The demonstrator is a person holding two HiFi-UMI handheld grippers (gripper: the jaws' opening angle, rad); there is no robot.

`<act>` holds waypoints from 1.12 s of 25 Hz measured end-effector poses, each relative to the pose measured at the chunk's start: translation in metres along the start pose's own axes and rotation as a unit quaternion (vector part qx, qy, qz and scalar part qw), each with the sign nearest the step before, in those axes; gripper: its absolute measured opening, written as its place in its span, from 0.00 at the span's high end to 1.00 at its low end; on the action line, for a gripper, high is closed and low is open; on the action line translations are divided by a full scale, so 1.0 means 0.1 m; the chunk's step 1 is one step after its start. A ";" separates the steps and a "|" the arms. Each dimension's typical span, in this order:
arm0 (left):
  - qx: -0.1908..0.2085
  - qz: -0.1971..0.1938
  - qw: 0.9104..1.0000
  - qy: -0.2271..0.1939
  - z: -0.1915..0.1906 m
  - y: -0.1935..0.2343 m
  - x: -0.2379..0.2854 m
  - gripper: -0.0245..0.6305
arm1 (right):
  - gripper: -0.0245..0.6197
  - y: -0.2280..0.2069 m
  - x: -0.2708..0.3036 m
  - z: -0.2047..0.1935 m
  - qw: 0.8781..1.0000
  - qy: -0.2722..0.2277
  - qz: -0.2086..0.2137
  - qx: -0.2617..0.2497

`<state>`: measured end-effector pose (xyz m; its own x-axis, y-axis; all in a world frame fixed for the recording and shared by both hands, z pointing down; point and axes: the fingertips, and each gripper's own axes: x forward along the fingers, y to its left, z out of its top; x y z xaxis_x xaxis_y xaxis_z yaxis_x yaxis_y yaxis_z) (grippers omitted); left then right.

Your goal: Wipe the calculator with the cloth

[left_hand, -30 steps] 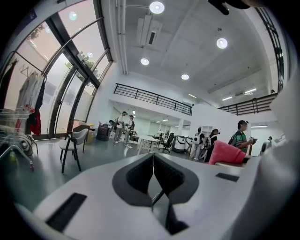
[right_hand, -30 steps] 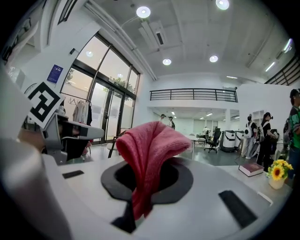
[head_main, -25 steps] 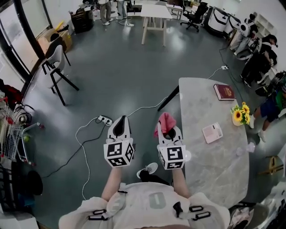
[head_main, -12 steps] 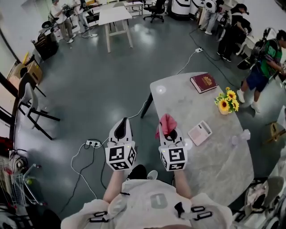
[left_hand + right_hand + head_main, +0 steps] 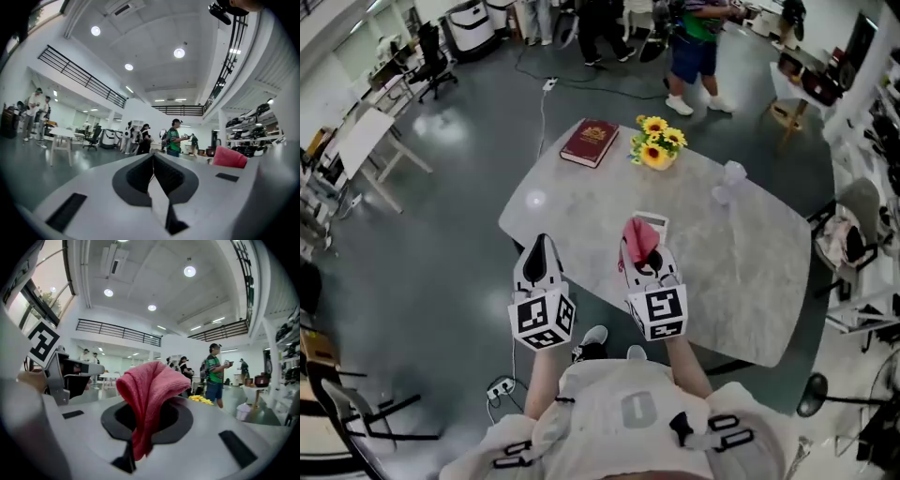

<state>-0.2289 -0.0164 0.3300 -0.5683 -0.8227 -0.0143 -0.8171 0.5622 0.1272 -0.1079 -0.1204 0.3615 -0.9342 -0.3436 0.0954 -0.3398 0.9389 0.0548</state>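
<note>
the left tongs (image 5: 538, 248) are held level at the near left edge of the counter (image 5: 741, 272), their jaws pressed together with nothing between them. on the counter's far left side lies a dark red book (image 5: 590, 142), and just right of it, at the far edge, stands a small bunch of sunflowers (image 5: 655, 143). the right tongs (image 5: 643, 262) reach over the counter's near edge, side by side with the left tongs, and pinch a pink cloth (image 5: 638, 238). the cloth stands up out of the jaws in a folded bunch, with one end hanging down in front of them. the white calculator (image 5: 660, 224) lies on the middle of the counter, mostly covered in the head view by the cloth, so only its far edge shows. whether the cloth touches it cannot be told. further right on the counter, toward its far edge, sits a small clear crumpled thing (image 5: 729, 182). beyond the counter's far edge a person in a green top and blue shorts (image 5: 694, 52) stands on the grey floor (image 5: 441, 244).
</note>
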 end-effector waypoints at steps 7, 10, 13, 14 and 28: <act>0.004 -0.151 0.988 0.016 -0.06 -0.68 0.61 0.93 | 0.88 -0.68 -0.37 -0.04 0.986 0.002 -0.166 0.020; -0.001 -0.202 0.979 0.020 -0.06 -0.93 0.68 0.93 | 0.88 -0.79 -0.54 -0.04 0.976 0.005 -0.215 0.025; -0.004 -0.246 0.969 0.027 -0.09 -1.13 0.72 0.93 | 0.88 -0.86 -0.70 -0.05 0.966 0.006 -0.257 0.034; -0.006 -0.257 0.966 0.032 -0.12 -1.20 0.72 0.93 | 0.88 -0.88 -0.75 -0.06 0.963 0.007 -0.268 0.034; -0.014 -0.317 0.948 0.033 -0.15 -1.56 0.63 0.93 | 0.88 -0.90 -1.08 -0.15 0.947 0.019 -0.320 0.033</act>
<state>-0.1362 -0.1573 0.3243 0.0445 -0.9984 -0.0341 -0.9889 -0.0488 0.1405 0.0252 -0.1678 0.3610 -0.5314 -0.8413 0.0993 -0.8417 0.5376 0.0507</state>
